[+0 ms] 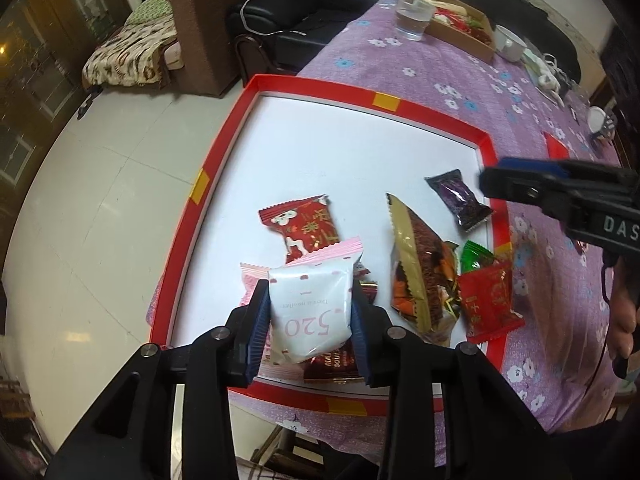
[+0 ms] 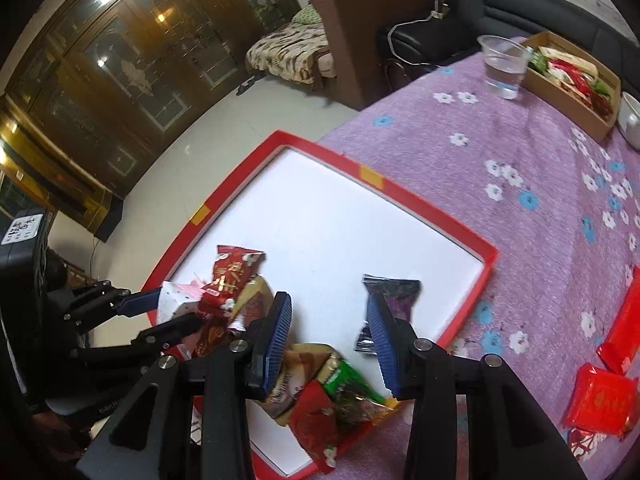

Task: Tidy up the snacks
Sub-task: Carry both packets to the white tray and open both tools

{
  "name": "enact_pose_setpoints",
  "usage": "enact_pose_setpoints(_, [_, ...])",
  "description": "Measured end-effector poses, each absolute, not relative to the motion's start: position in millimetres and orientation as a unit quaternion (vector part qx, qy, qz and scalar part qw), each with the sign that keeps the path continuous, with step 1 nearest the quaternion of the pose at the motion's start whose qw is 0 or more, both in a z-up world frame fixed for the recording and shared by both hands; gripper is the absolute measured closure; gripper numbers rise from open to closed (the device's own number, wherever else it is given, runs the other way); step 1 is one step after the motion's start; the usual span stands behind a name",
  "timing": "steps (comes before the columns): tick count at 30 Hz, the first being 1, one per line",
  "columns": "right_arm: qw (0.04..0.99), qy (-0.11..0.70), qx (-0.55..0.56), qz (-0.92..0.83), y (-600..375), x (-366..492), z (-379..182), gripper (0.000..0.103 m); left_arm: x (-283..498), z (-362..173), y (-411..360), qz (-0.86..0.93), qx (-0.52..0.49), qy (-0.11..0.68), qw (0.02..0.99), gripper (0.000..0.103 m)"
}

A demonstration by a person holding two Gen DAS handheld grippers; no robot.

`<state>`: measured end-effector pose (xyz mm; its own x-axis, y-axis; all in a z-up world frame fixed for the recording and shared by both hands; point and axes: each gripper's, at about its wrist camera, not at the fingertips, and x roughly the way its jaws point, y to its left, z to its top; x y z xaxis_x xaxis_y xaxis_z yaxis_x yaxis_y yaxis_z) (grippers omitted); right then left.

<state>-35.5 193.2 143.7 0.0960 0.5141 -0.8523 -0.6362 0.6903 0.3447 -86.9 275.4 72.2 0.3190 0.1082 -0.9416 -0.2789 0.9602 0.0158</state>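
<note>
Tray [image 1: 224, 152] sits at the tabletop [image 1: 420, 68] edge. Snack packets [image 1: 420, 264] cluster in the tray's near part, far part bare. Cup [image 1: 414, 16] and box [image 1: 460, 36] stand side by side at the tabletop's far end. Two packets [image 2: 600, 400] lie on the tabletop right of the tray.

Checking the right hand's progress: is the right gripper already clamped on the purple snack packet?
No: the right gripper stands open over the white tray floor, with the purple packet beside its outer finger, not between the pads.

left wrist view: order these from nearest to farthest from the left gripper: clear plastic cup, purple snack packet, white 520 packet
1. white 520 packet: clamped between the left gripper pads, over the red-rimmed tray.
2. purple snack packet: on the tray, near its right rim.
3. clear plastic cup: far end of the purple floral tablecloth.
</note>
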Motion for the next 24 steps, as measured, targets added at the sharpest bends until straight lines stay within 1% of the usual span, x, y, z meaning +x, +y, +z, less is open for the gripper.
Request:
enact_pose_setpoints(6, [0.734,0.567,-0.054,0.369,163,-38,132,0.061,-85,85,276,0.09,-0.102,0.552,0.823,0.065])
enact_pose_setpoints(11, [0.737,0.585,-0.048,0.337,129,-45,120,0.061,-82,107,241,-0.025,-0.089,0.52,0.849,0.059])
enact_pose_setpoints(15, [0.746,0.594,-0.022,0.302,98,-41,116,0.058,-80,114,207,-0.117,-0.091,0.504,0.851,0.054])
enact_pose_setpoints(18, [0.753,0.596,0.001,0.278,74,-37,116,0.056,-73,105,188,-0.167,-0.098,0.521,0.831,0.048])
enact_pose_setpoints(21, [0.756,0.601,0.016,0.26,56,-37,115,0.055,-67,84,176,-0.167,-0.083,0.551,0.814,0.048])
enact_pose_setpoints(24, [0.76,0.602,0.023,0.244,42,-43,114,0.055,-62,64,192,-0.13,-0.088,0.572,0.805,0.049])
